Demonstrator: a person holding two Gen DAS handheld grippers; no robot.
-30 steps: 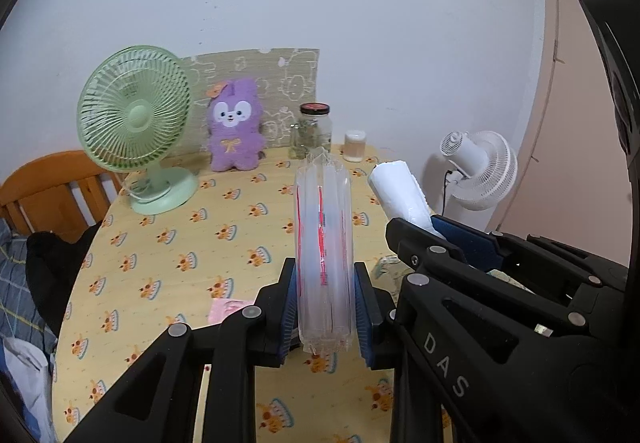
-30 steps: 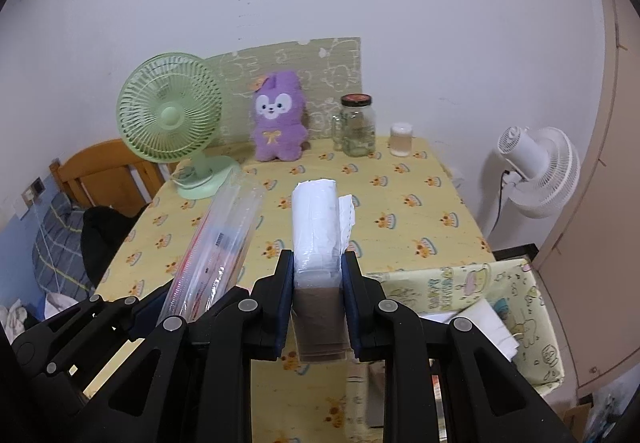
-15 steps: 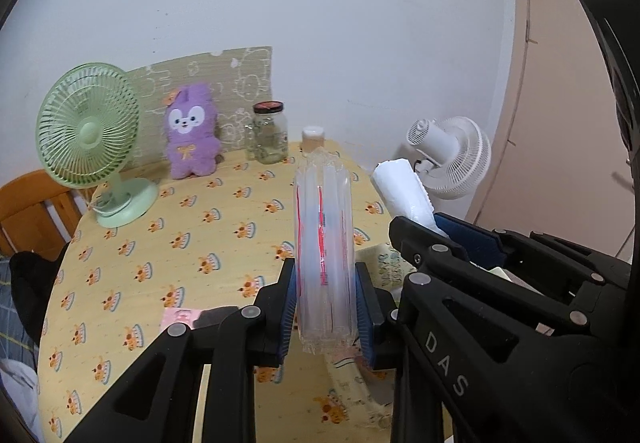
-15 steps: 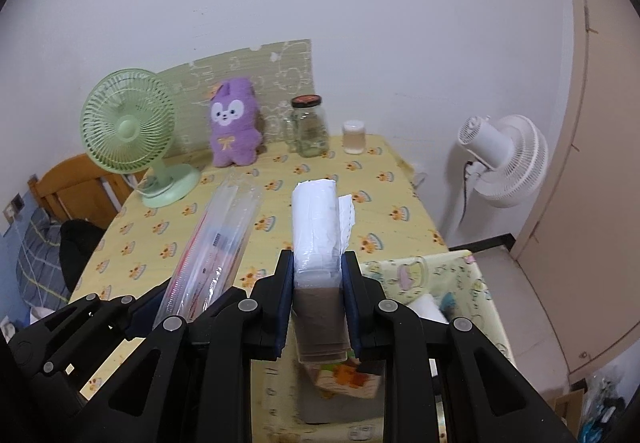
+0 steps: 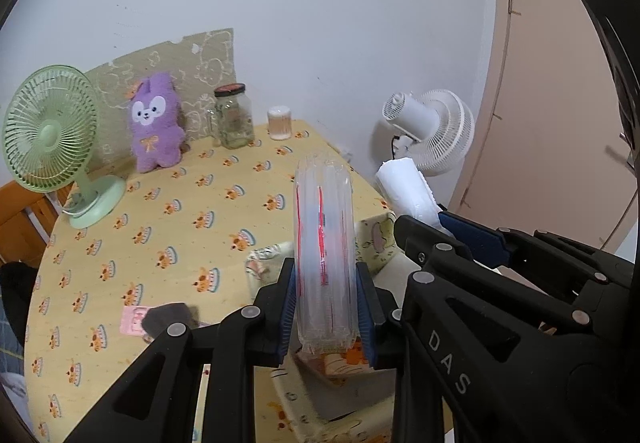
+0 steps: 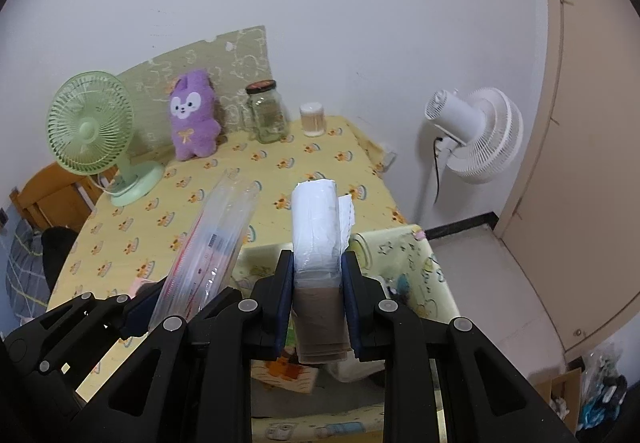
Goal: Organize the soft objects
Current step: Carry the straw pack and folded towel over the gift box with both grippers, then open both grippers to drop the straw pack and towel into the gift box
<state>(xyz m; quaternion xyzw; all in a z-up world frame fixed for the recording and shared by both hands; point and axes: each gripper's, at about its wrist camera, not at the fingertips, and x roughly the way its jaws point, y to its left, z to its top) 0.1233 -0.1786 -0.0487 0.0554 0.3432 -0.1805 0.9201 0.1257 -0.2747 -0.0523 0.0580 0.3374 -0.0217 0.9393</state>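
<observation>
My left gripper [image 5: 325, 307] is shut on a clear stack of zip bags with red lines [image 5: 323, 243], held upright above a pale yellow fabric storage box [image 5: 264, 263]. My right gripper [image 6: 318, 307] is shut on a white roll of plastic bags with a brown core [image 6: 318, 227], above the same box [image 6: 404, 251]. The zip bags also show in the right wrist view [image 6: 208, 243], and the white roll in the left wrist view [image 5: 406, 191]. A purple plush bunny [image 5: 154, 127] leans against the back wall.
A yellow patterned table [image 5: 168, 211] carries a green desk fan [image 5: 52, 139], a glass jar [image 5: 234, 117], a small white-lidded cup [image 5: 279, 123] and a pink card [image 5: 134, 319]. A white fan [image 6: 476, 135] stands on the floor at right. A wooden chair [image 6: 48, 191] is at left.
Both grippers have drawn back and to the right with their loads. The table has receded and the fabric box has come into view beneath both grippers.
</observation>
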